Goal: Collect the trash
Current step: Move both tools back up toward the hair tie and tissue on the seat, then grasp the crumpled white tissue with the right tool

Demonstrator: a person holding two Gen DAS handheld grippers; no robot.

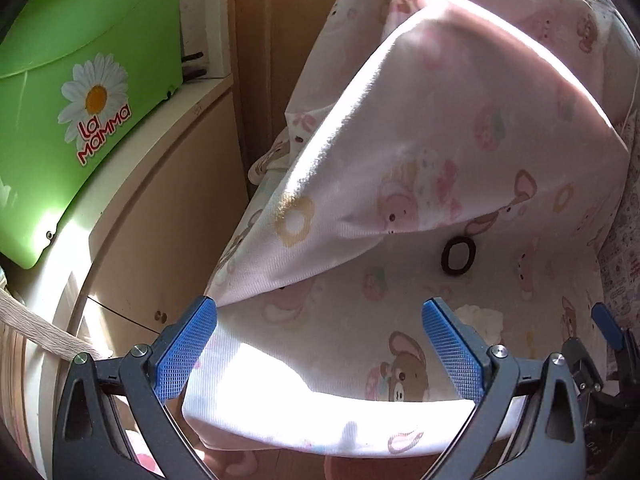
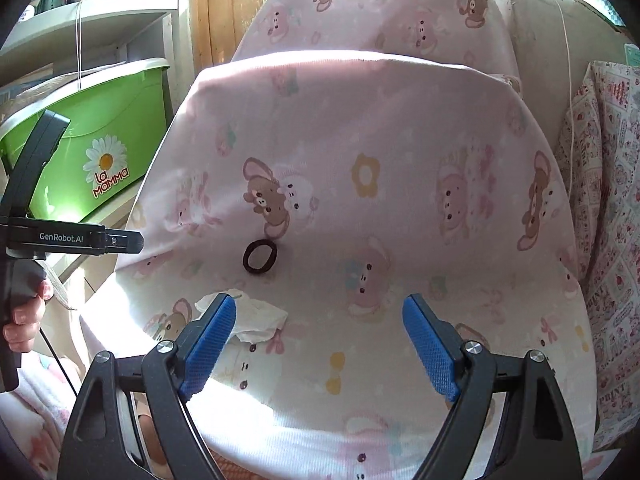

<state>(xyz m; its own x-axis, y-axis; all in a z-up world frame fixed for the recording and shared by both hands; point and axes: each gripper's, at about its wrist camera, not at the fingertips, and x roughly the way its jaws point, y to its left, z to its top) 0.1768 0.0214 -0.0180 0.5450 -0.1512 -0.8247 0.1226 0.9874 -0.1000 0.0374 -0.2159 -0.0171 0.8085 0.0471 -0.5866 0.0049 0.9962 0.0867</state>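
A crumpled white tissue (image 2: 256,318) lies on the pink bear-print sheet (image 2: 400,208), just by the left finger of my right gripper (image 2: 320,320), which is open with nothing between its pads. A black hair tie (image 2: 260,255) lies a little beyond the tissue. In the left wrist view my left gripper (image 1: 320,320) is open and empty over the sheet (image 1: 320,344). The tissue (image 1: 480,318) peeks out behind its right finger, and the hair tie (image 1: 458,256) lies farther on. The pillow (image 1: 440,140) has one corner by its left fingertip.
A green plastic box (image 1: 80,92) with a daisy sticker stands on a beige cabinet (image 1: 168,208) to the left; the box (image 2: 104,140) also shows in the right wrist view. A patterned cloth (image 2: 608,208) hangs at the right. A hand (image 2: 24,320) holds the left gripper's handle.
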